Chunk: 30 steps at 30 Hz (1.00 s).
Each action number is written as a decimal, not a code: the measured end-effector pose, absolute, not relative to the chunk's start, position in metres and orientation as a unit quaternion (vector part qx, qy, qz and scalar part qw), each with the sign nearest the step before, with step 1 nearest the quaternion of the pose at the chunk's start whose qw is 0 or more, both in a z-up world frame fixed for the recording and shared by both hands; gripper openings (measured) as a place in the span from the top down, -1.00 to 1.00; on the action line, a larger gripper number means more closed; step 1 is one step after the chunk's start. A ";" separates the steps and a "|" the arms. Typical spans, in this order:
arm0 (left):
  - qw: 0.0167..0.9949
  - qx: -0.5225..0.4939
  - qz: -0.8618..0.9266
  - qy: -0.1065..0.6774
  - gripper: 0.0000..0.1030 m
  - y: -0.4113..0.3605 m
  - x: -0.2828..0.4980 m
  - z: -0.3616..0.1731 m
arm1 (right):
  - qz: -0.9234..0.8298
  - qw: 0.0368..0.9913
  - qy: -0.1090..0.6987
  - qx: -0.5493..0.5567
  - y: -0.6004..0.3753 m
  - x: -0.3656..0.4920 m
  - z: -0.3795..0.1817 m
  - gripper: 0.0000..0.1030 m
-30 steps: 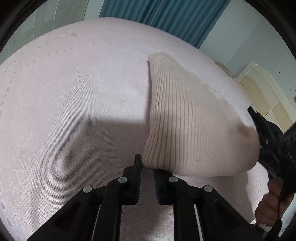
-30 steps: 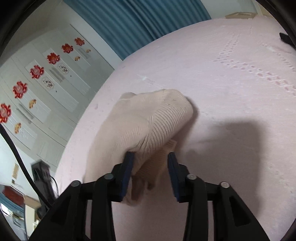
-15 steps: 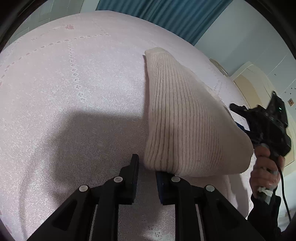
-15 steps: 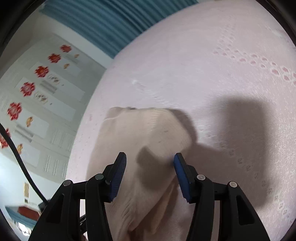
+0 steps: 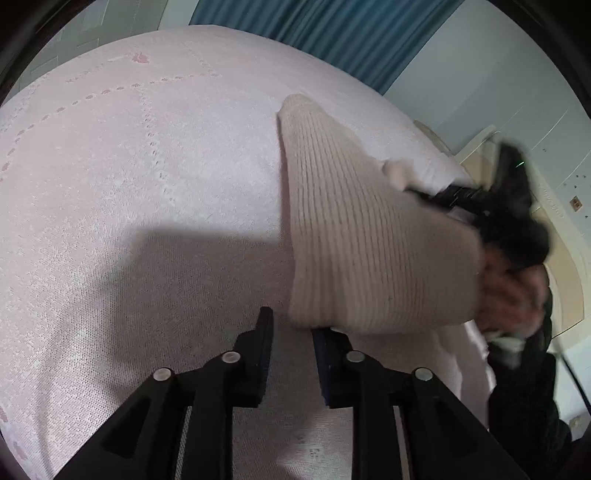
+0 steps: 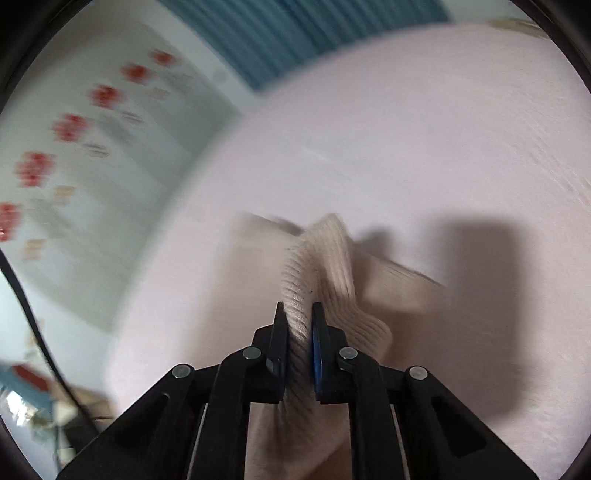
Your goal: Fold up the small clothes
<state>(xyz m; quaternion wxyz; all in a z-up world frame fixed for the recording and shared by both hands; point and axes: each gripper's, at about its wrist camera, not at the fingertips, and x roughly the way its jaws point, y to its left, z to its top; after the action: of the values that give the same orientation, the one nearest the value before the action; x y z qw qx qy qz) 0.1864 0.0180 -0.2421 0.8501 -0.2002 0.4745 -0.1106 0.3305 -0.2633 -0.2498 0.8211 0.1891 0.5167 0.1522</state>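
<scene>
Left wrist view: left gripper [image 5: 290, 330], jaws parting, nothing between them; cream ribbed sock [image 5: 362, 236] lies on the pink bedspread [image 5: 147, 184], its near edge just beyond the right finger.

Right wrist view: right gripper [image 6: 298, 314], jaws closing, pinching a raised fold of the sock [image 6: 321, 266].

A big bed [image 5: 147, 184] is covered with a pale pink sheet dotted with small patterns. Blue curtains [image 5: 332, 33] are hung behind it. Pale cupboard doors [image 6: 110, 147] with red flowers are seen at one side, blurred. Dark shadows are cast on the sheet.
</scene>
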 end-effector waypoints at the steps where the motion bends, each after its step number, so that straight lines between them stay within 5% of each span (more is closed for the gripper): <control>1: 0.853 -0.198 -0.110 0.470 0.43 0.018 0.185 -0.240 | 0.154 0.820 0.510 0.208 -0.272 0.328 -0.253 0.73; 5: 0.859 -0.184 -0.102 0.467 0.37 0.015 0.180 -0.237 | 0.116 0.830 0.494 0.232 -0.297 0.303 -0.236 0.33; 14: 0.865 -0.202 -0.106 0.446 0.37 0.023 0.166 -0.225 | 0.122 0.857 0.461 0.198 -0.274 0.249 -0.212 0.30; 16: 0.867 -0.209 -0.105 0.440 0.37 0.028 0.162 -0.223 | 0.115 0.848 0.483 0.184 -0.263 0.260 -0.220 0.31; 18: 0.868 -0.214 -0.104 0.435 0.37 0.030 0.159 -0.221 | 0.121 0.845 0.494 0.166 -0.253 0.267 -0.225 0.67; 22: 0.874 -0.234 -0.096 0.414 0.26 0.042 0.155 -0.216 | 0.227 0.805 0.465 0.290 -0.288 0.257 -0.227 0.72; 24: 0.874 -0.250 -0.094 0.407 0.25 0.049 0.155 -0.215 | 0.185 0.816 0.481 0.262 -0.295 0.255 -0.235 0.71; 25: 0.873 -0.256 -0.094 0.405 0.25 0.053 0.157 -0.215 | 0.162 0.817 0.496 0.244 -0.296 0.256 -0.241 0.69; 27: 0.872 -0.267 -0.094 0.400 0.22 0.059 0.155 -0.214 | 0.138 0.809 0.513 0.250 -0.304 0.255 -0.249 0.23; 30: 0.871 -0.263 -0.094 0.403 0.16 0.058 0.161 -0.216 | 0.125 0.826 0.490 0.249 -0.308 0.237 -0.233 0.13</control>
<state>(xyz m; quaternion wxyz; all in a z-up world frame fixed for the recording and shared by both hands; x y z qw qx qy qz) 0.1608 0.0579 -0.2156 0.8714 -0.2632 0.4032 -0.0941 0.2374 -0.3082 -0.2325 0.8257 0.2493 0.4902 0.1255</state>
